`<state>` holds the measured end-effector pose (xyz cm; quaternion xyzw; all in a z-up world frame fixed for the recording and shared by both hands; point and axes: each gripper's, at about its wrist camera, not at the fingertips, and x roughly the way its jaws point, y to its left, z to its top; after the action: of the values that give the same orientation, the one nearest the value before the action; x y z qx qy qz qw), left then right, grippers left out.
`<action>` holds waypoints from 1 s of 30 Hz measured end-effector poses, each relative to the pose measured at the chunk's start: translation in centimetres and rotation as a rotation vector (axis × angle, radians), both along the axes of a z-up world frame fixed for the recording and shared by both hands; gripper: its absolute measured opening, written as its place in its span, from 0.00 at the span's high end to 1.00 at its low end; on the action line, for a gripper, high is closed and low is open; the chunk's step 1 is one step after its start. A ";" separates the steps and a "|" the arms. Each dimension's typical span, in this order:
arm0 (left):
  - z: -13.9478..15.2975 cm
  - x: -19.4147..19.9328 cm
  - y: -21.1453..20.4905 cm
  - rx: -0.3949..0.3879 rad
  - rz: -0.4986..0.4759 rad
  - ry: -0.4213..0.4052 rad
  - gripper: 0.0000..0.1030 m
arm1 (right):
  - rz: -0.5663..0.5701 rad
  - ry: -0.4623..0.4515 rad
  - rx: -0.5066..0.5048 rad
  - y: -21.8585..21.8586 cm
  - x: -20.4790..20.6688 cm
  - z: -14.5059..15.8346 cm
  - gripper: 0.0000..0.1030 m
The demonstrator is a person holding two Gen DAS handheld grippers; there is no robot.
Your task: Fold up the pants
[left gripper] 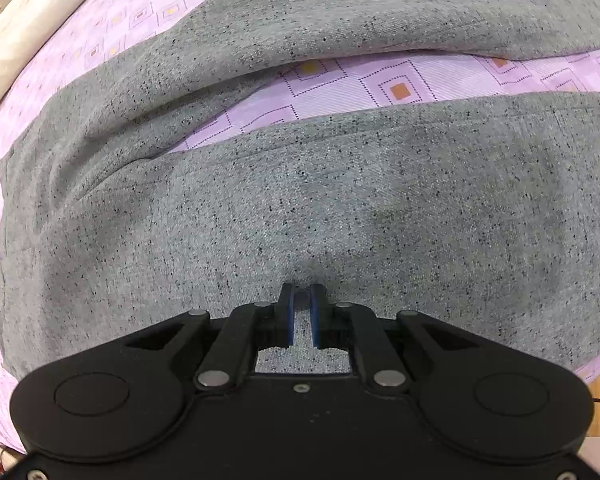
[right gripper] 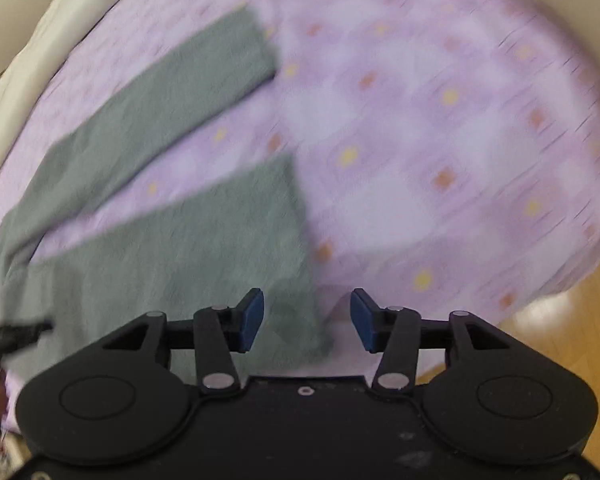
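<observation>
Below, grey pants [left gripper: 300,200] lay spread on a lilac patterned bedsheet [left gripper: 380,84], the two legs apart with sheet showing between them. The left gripper [left gripper: 302,294] pointed steeply down, its blue pads nearly together, pinching a small pucker of the near leg. The right gripper [right gripper: 307,312] stood wide apart above that leg's hem [right gripper: 300,220], gripping nothing; this view was blurred.

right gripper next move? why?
Probably lower the right gripper and close on the near leg's cuff corner: its jaws stand open over that corner, while the left gripper already pinches the pants near the waist.
</observation>
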<state>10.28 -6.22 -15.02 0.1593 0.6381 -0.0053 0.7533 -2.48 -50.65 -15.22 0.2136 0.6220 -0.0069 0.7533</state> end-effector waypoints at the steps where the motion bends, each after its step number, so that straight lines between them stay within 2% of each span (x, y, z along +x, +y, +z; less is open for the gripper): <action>1: 0.0 0.0 -0.1 0.005 -0.007 0.000 0.86 | 0.048 0.007 0.037 0.8 -0.5 -0.2 0.49; 3: -0.2 0.0 -0.2 0.012 -0.017 0.004 0.86 | 0.188 -0.003 0.075 3.2 -1.7 0.6 0.49; 4: -0.2 0.0 -0.2 0.012 -0.018 0.005 0.86 | 0.231 -0.056 0.097 4.1 -2.5 1.6 0.49; 5: -0.2 0.0 -0.2 0.009 -0.017 0.007 0.86 | 0.221 -0.119 0.136 4.3 -3.3 2.6 0.52; 6: -0.2 0.0 -0.1 0.006 -0.013 0.008 0.86 | 0.163 -0.174 0.187 3.8 -4.0 3.2 0.52; 7: -0.2 0.0 -0.1 0.003 -0.009 0.009 0.86 | 0.071 -0.195 0.227 2.9 -4.6 3.1 0.51; 8: -0.2 0.0 0.0 0.002 -0.008 0.011 0.86 | 0.000 -0.176 0.227 2.3 -5.0 2.7 0.51; 9: -0.2 0.0 -0.1 0.004 -0.010 0.012 0.86 | -0.020 -0.143 0.181 2.0 -5.1 2.0 0.51; 11: -0.2 0.0 -0.2 0.010 -0.023 0.012 0.86 | 0.044 -0.113 0.024 2.7 -5.2 1.4 0.49; 12: -0.2 -0.1 -0.2 0.014 -0.029 0.010 0.86 | 0.074 -0.112 -0.012 3.1 -5.2 1.1 0.49; 13: -0.2 -0.2 -0.3 0.016 -0.033 0.008 0.86 | 0.089 -0.109 -0.005 3.3 -5.0 0.8 0.49; 15: -0.1 -0.2 -0.3 0.016 -0.032 0.007 0.86 | 0.103 -0.102 0.027 3.5 -4.5 0.3 0.55; 17: -0.1 -0.1 -0.3 0.016 -0.033 0.008 0.86 | 0.123 -0.097 0.011 3.8 -4.1 0.4 0.75; 18: 0.0 -0.1 -0.4 0.016 -0.033 0.009 0.86 | 0.129 -0.082 -0.011 3.6 -3.8 0.4 0.77; 20: 0.1 -0.2 -0.3 0.011 -0.032 0.008 0.85 | 0.110 -0.097 -0.082 3.3 -3.7 0.9 0.76; 21: 0.1 -0.2 -0.2 0.009 -0.031 0.007 0.85 | 0.091 -0.109 -0.127 3.5 -3.9 1.5 0.72; 22: 0.1 -0.2 -0.2 0.008 -0.031 0.005 0.85 | 0.082 -0.115 -0.152 3.1 -4.1 1.6 0.61; 23: 0.0 -0.3 -0.2 0.008 -0.032 0.004 0.85 | 0.082 -0.109 -0.155 2.8 -4.1 1.5 0.58; 25: 0.0 -0.3 -0.3 0.012 -0.037 0.004 0.86 | 0.088 -0.090 -0.118 2.3 -3.9 1.0 0.59; 26: 0.0 -0.3 -0.4 0.015 -0.039 0.005 0.86 | 0.084 -0.085 -0.086 2.2 -3.6 0.5 0.80; 27: 0.0 -0.2 -0.4 0.015 -0.039 0.006 0.86 | 0.079 -0.091 -0.037 2.1 -3.3 0.2 0.95; 28: 0.1 -0.2 -0.4 0.012 -0.035 0.006 0.86 | 0.077 -0.095 -0.010 2.2 -3.0 0.4 0.97; 29: 0.1 -0.2 -0.3 0.006 -0.028 0.005 0.86 | 0.088 -0.114 -0.041 2.6 -2.4 1.0 0.97; 30: 0.1 -0.1 -0.2 0.002 -0.020 0.006 0.86 | 0.109 -0.148 -0.117 3.1 -1.7 1.9 0.97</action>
<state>10.20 -6.47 -14.89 0.1663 0.6387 -0.0127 0.7512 -4.14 -47.56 -13.32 0.1351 0.5741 0.0135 0.8075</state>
